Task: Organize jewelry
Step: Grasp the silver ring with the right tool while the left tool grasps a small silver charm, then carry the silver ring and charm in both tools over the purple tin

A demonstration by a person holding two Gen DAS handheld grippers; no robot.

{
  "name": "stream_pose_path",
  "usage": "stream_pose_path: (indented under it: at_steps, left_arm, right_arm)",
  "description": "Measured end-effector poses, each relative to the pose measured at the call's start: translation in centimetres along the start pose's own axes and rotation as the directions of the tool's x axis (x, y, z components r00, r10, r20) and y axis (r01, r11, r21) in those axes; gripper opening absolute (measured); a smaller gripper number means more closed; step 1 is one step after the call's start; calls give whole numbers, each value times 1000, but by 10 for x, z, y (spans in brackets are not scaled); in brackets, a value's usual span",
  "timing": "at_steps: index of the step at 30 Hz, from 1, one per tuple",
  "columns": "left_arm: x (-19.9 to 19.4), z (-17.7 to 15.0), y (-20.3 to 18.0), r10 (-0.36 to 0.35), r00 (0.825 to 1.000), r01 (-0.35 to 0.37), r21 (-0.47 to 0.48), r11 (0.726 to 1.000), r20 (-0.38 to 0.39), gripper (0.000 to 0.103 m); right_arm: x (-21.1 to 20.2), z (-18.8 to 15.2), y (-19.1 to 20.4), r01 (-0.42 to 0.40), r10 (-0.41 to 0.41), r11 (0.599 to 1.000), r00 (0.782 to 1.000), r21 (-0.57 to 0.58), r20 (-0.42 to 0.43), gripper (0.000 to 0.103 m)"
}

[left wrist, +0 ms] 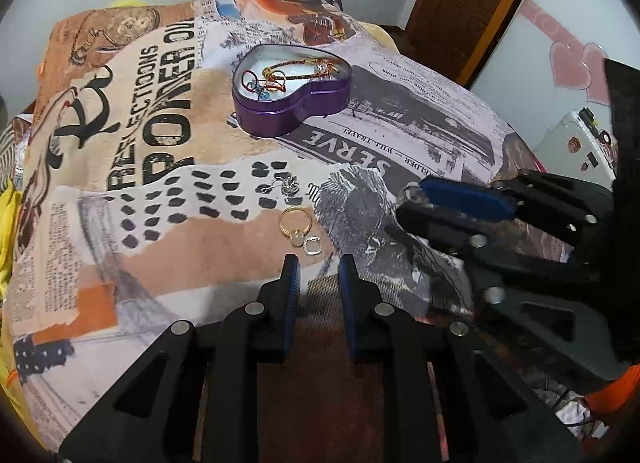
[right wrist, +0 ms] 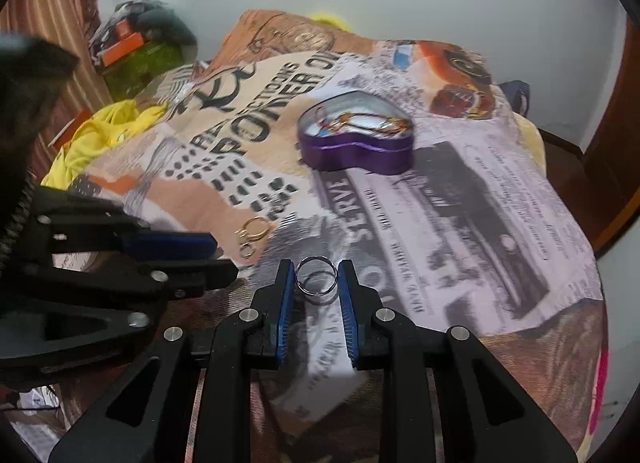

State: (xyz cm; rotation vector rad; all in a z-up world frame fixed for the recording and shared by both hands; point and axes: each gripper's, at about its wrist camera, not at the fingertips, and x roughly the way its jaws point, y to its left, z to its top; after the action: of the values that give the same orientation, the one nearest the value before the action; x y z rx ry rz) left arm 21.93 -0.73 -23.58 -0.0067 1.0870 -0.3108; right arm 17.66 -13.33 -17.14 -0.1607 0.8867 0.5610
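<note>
Right gripper [right wrist: 317, 283]: both blue pads touch the sides of a silver ring [right wrist: 316, 280], which stands on edge between the tips. Gripping the ring. From the left wrist view the same gripper [left wrist: 414, 199] comes in from the right, with the ring [left wrist: 410, 193] at its tip, low over the printed cloth [left wrist: 168, 223].

Left gripper [left wrist: 319, 271]: jaws narrowed to a small gap, only cloth visible between the pads. Holding nothing; tips low over the cloth, just short of the loose pieces.

Loose items ahead of the left tips, counted:
- 1 gold ring [left wrist: 295, 221] with a pale stone, lying flat.
- 1 small silver hoop earring [left wrist: 311, 245], touching or just beside the gold ring; cannot tell which.
- 1 small cluster of silver pieces [left wrist: 283, 185] farther out; number of pieces unresolved.

Open room: bare cloth between the two grippers and between the loose pieces and the tin. Cloth drops away at its right edge; yellow fabric [right wrist: 100, 135] bunches along the left edge.

Container: 1 purple heart-shaped tin [left wrist: 292, 111], lid off, well beyond the loose pieces. Contents: a braided bracelet or chain and several coloured wire rings, tangled; count not legible.
</note>
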Motion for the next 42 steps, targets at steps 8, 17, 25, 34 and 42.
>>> stream_pose_path:
  at_steps: [8,17,25,34,42]
  left_arm:
    - [8,7,-2,16,1000,-16,-11,1000,-5,18]
    - [13,11,1,12,1000,-12,-16,1000,8,7]
    - [5,6,0,24,999,-24,-4,1000,30,7]
    - [-27,12,12,49,993,-44,-45,998,105,7]
    - [-58,26,15,61,981,-54,-44,998,183,7]
  right_arm:
    - [-7,1,-10,6,-6,1000,1000,30,20,20]
    - [-10,3,-9,0,-1,1000,999,23,35,20]
    - [-16,5,-12,13,-14,999,999,32,45,20]
    - [-24,13,-14,26,-29,999,997,35,69,20]
    - [-34,26,-13,33,-37,999,993,36,109,20]
